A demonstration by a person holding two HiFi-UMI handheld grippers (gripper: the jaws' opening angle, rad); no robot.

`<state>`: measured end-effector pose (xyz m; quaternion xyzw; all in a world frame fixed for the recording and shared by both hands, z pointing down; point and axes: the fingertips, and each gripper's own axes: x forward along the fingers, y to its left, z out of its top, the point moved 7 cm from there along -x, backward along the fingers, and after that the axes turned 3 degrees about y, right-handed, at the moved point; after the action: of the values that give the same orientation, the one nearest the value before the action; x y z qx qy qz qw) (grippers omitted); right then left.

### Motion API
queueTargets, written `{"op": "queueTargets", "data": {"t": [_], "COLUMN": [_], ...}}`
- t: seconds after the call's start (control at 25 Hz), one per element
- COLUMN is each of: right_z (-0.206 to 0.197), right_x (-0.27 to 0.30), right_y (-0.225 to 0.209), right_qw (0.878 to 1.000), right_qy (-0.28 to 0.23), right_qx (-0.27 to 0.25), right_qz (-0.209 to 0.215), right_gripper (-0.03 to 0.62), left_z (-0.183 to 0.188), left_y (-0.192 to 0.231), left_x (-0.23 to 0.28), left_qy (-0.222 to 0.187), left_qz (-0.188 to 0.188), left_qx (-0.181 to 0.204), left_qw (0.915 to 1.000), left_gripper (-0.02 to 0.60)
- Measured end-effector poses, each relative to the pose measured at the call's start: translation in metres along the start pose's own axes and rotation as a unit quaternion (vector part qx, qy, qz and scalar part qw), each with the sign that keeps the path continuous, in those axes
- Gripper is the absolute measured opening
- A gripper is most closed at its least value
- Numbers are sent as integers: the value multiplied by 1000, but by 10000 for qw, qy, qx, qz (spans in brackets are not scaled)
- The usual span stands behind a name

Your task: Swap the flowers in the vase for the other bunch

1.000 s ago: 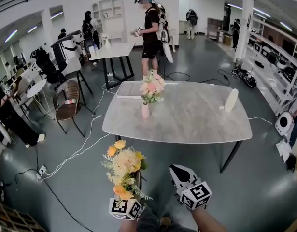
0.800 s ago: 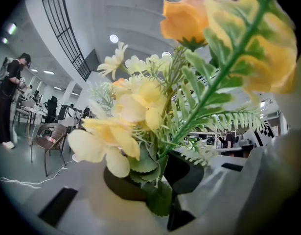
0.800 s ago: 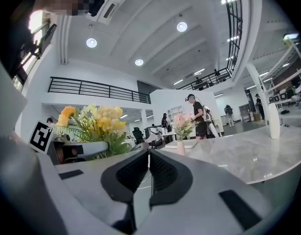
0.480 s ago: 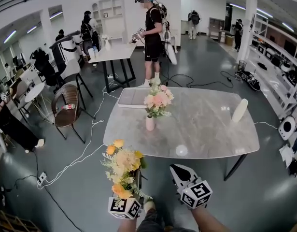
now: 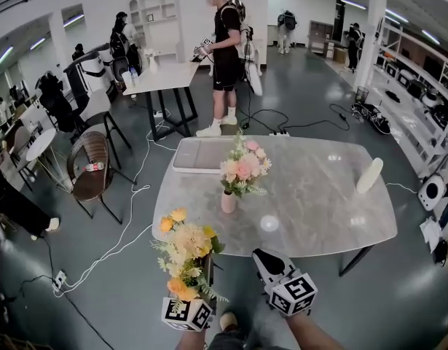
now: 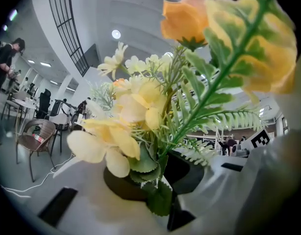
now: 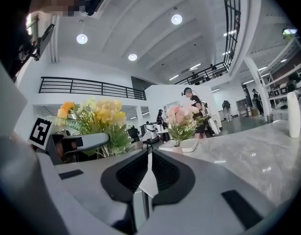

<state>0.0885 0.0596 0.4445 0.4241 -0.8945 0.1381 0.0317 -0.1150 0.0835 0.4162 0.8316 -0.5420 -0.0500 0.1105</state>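
- The left gripper [image 5: 207, 272] is held level, its jaws partly closed and pinched on the stems of the yellow and orange bunch [image 5: 184, 248]
- The stems are clamped low, so the blooms stand upright above these jaws; in the left gripper view the leaves and stems [image 6: 157, 175] are seen wedged between the two jaws
- The vase [image 5: 229, 201] stands on the table [image 5: 333, 203], ahead of both pairs of jaws and well apart from them, roughly between the lines along which they point
- Its long axis is upright, and the pink bunch [image 5: 244, 168] stands in it with the blooms above the neck; a straight upward pull on those stems is judged to be needed
- The right gripper [image 5: 264, 259] points slightly down, its jaws pressed together with nothing between them
- In the right gripper view the vase [image 7: 177, 149] is seen ahead, just right of the closed jaw line; neither hand is clearly nearer, but this empty one is judged free for the pink bunch
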Motion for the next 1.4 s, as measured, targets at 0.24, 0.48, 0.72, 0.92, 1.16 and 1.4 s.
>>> {"op": "queueTargets", "data": {"t": [0.24, 0.48, 0.72, 0.92, 1.16, 1.4], "right_z": [12, 19, 24, 28, 32, 31], "right_x": [30, 62, 91, 105, 129, 154], "right_y": [-23, -42, -57, -66, -77, -90], "right_qw": [9995, 9985, 9947, 9910, 9873, 9863], "right_qy": [-52, -144, -229, -169, -205, -160], "right_qx": [128, 292, 639, 742, 845, 1014], "right_qz": [-270, -444, -776, -1099, -1326, -1291], "right_gripper": [26, 114, 256, 291, 323, 330], "left_z": [5, 8, 8, 4, 5, 5], "left_y": [23, 41, 61, 66, 73, 84], "left_x": [37, 66, 79, 91, 104, 123], "left_qy": [70, 85, 76, 44, 35, 107], "left_qz": [-148, -410, -552, -446, -347, 124], "left_qx": [-52, -70, -114, -143, -66, 184], "left_qw": [9999, 9991, 9984, 9989, 9994, 9997], "left_gripper": [80, 80, 80, 80, 80, 80]}}
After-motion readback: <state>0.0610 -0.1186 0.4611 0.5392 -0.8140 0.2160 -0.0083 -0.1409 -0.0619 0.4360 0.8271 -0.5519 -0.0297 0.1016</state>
